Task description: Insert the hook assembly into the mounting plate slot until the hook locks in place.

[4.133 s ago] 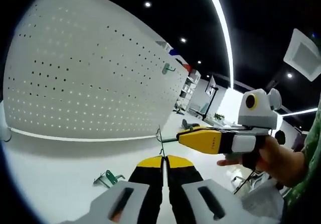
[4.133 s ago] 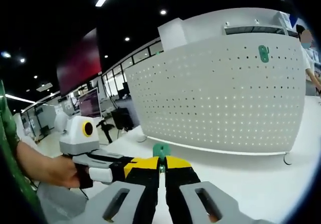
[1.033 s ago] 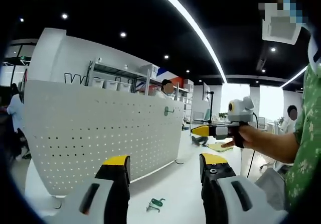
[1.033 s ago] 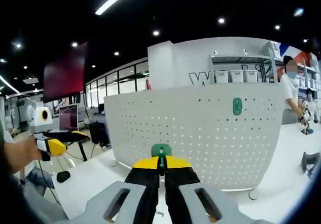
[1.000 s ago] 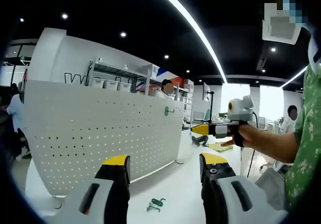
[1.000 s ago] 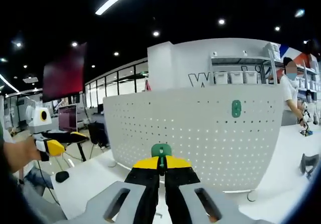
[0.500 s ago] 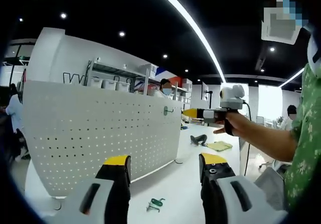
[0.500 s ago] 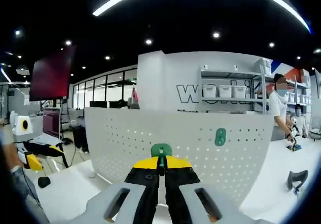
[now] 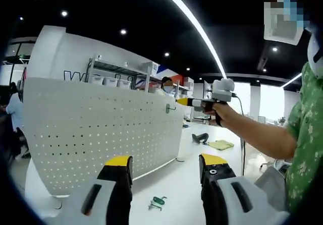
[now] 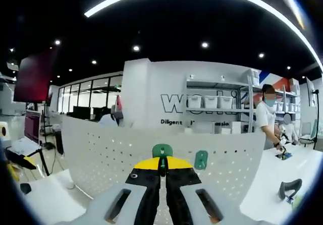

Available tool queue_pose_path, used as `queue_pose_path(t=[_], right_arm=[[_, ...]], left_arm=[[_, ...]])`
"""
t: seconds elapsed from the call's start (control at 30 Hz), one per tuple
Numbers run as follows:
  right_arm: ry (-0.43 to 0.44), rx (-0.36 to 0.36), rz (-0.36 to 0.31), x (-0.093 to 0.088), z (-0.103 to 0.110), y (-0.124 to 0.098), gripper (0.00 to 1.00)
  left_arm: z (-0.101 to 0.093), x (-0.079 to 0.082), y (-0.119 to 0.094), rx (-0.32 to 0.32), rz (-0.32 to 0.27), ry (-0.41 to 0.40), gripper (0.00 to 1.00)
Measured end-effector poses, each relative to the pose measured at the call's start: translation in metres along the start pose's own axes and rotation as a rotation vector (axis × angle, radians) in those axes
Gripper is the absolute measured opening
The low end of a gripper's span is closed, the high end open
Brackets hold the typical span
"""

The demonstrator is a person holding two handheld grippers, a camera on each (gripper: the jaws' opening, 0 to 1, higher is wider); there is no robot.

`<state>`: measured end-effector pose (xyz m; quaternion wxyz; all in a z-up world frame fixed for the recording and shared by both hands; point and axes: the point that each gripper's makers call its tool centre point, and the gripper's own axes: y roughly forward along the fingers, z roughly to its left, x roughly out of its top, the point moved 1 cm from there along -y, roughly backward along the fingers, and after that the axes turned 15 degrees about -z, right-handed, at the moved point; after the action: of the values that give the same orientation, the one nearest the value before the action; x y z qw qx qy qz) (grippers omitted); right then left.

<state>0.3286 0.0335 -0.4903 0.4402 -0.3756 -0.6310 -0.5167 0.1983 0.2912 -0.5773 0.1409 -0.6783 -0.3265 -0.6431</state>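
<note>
Right gripper is clenched on a green hook, which pokes up between its closed jaws. Straight ahead stands the white pegboard, upright, its long axis running left to right across the right gripper view. A second green hook is already mounted on the pegboard, just right of the held hook and slightly beyond it. Judging from this, the move is a forward push into a free slot beside the mounted hook; the right gripper is the nearer one.

In the left gripper view, the left gripper is released, jaws wide apart, holding nothing. It sits well back from the pegboard. The right gripper is up near the pegboard's top edge, just beside the mounted hook. A spare hook lies on the table below the pegboard.

Wall lettering behind the pegboard reads "wo…", with "Diligent" beneath; the rest is hidden.
</note>
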Motion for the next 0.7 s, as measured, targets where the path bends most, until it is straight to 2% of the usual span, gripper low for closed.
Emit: queue_pose_path(t=[0.3, 0.7], right_arm=[[-0.011, -0.027, -0.011, -0.008, -0.007, 0.024, 0.01], [0.0, -0.052, -0.013, -0.018, -0.016, 0.043, 0.01]], left_arm=[[0.005, -0.005, -0.001, 0.013, 0.009, -0.012, 0.54], [0.01, -0.007, -0.004, 0.035, 0.009, -0.021, 0.53]])
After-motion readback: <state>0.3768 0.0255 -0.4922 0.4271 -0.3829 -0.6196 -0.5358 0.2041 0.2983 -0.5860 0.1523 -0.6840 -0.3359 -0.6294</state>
